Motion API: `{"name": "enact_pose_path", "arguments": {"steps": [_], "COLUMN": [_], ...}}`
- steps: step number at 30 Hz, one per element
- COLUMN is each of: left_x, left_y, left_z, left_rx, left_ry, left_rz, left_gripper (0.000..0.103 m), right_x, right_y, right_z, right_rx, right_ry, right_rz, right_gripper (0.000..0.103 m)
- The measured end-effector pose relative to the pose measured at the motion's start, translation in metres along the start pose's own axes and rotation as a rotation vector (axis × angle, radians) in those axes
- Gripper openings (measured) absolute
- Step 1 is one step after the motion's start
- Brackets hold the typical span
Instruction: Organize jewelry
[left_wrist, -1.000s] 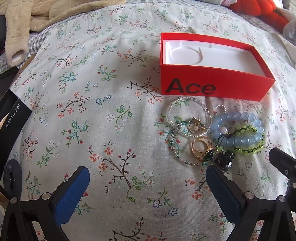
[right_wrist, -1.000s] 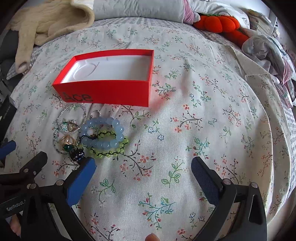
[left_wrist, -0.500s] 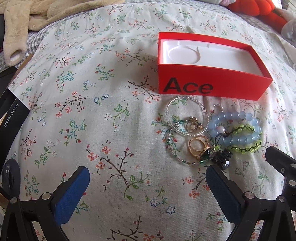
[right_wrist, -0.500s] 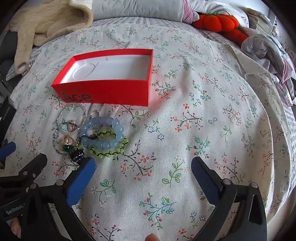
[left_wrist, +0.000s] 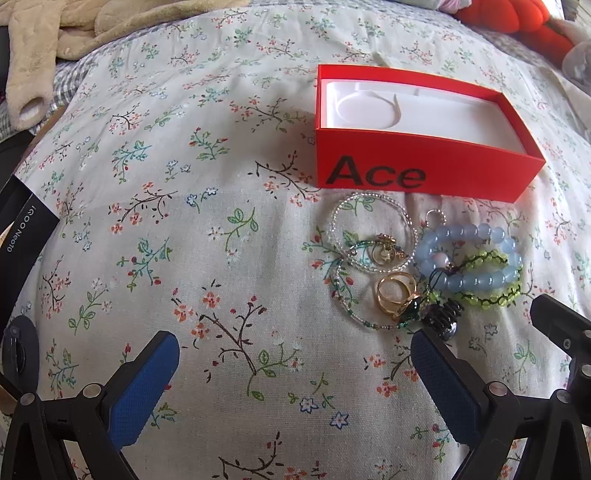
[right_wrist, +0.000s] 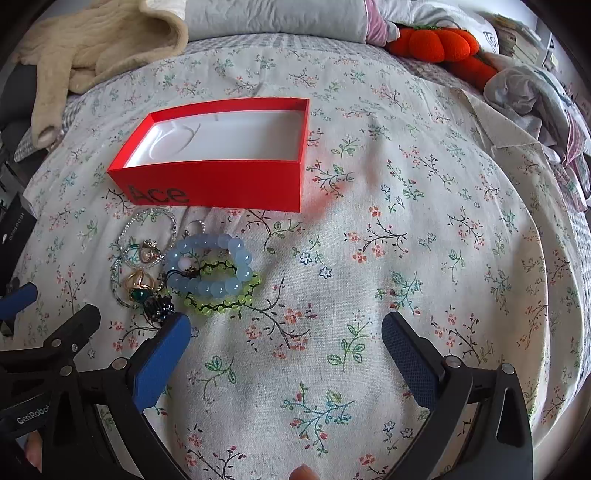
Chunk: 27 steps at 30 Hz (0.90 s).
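Here, a small heap of jewelry lies on a floral-print bedspread (right_wrist: 406, 229) just in front of an open red cardboard box (left_wrist: 428, 173) printed "Ace", whose white moulded insert is bare. The pile holds a pale blue bead bracelet (right_wrist: 210, 266) overlapping a lime-green woven bead bracelet (right_wrist: 225, 302), a clear seed-bead loop (left_wrist: 369, 232), a gold ring with a green stone (left_wrist: 397, 295) and a dark beaded charm (left_wrist: 443, 319), all touching or tangled. Everything looks light and loose; the elastic bracelets would likely flex and slide, and the rings are small and slick, so the blue bracelet's outer bead rim seems the surest place to pinch without dragging its neighbours. The left gripper (left_wrist: 295, 380) hovers above the cloth with its blue pads spread wide, its right pad close to the charm, holding nothing. The right gripper (right_wrist: 284, 354) is likewise wide open and empty, its left pad just beside the green bracelet.
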<state>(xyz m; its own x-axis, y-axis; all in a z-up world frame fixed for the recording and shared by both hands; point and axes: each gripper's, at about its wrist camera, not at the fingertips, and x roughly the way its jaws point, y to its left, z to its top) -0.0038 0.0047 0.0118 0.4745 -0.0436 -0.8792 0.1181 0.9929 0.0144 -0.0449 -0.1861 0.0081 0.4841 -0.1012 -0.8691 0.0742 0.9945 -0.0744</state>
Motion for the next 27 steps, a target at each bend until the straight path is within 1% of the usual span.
{"name": "enact_pose_path", "arguments": {"steps": [27], "left_x": [-0.0059], "left_y": [0.0018], "left_z": [-0.0005], "left_rx": [0.001], "left_ry": [-0.016], "left_rz": [0.003], "left_gripper": [0.103], "right_x": [-0.0038], "right_y": [-0.0006], "right_z": [-0.0016], "right_rx": [-0.001], "right_ry": [-0.011], "right_rz": [-0.008], "right_gripper": [0.103]}}
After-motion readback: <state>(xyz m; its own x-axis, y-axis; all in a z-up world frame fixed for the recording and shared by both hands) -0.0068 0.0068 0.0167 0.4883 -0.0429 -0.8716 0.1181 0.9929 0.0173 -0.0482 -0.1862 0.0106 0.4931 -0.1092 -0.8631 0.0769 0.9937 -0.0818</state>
